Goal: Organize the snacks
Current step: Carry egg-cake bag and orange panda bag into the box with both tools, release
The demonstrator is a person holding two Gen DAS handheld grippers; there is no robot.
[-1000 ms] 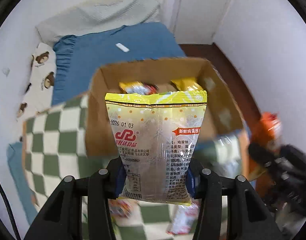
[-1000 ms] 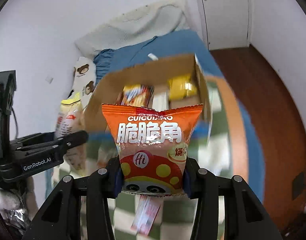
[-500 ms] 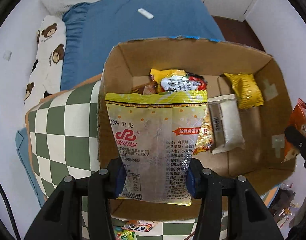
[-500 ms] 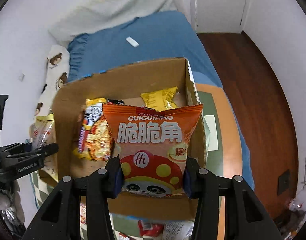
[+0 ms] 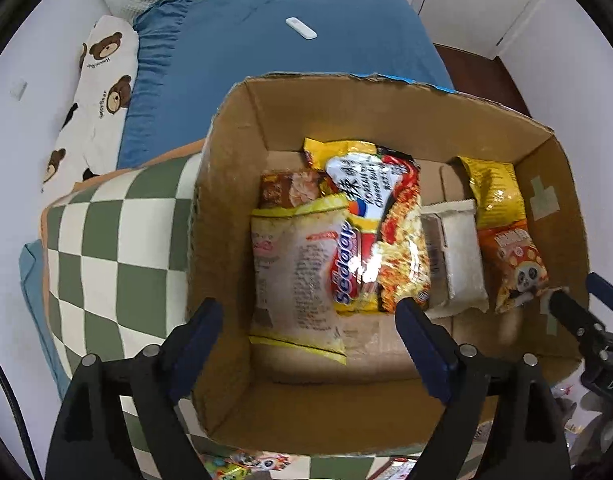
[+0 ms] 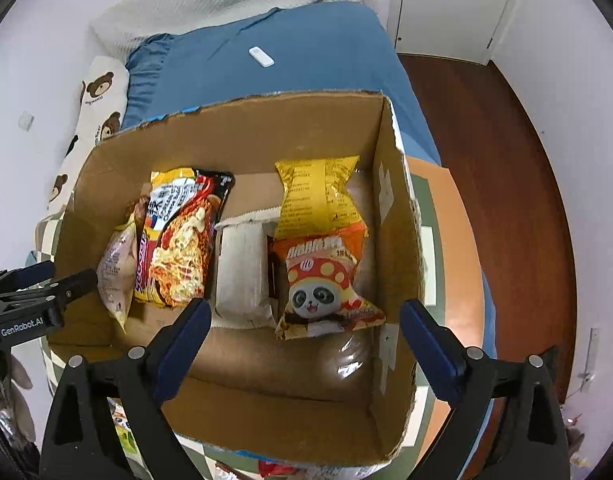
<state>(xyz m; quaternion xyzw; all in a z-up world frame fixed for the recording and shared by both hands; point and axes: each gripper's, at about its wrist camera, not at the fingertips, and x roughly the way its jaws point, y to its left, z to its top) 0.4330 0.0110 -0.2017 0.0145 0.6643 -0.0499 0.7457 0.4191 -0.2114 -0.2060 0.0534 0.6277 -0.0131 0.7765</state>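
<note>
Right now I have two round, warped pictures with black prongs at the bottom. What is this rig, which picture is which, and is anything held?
No robot here: a person carries one hand-held gripper in each hand, each with a fisheye camera looking along its two fingers. One picture looks past the left hand-held gripper, the other past the right hand-held gripper. Both point down into a cardboard box on a checked cloth. Nothing is held: both sets of jaws are opening, with nothing pressed between them. The pale snack bag and the orange panda bag lie inside with noodle packets.
</note>
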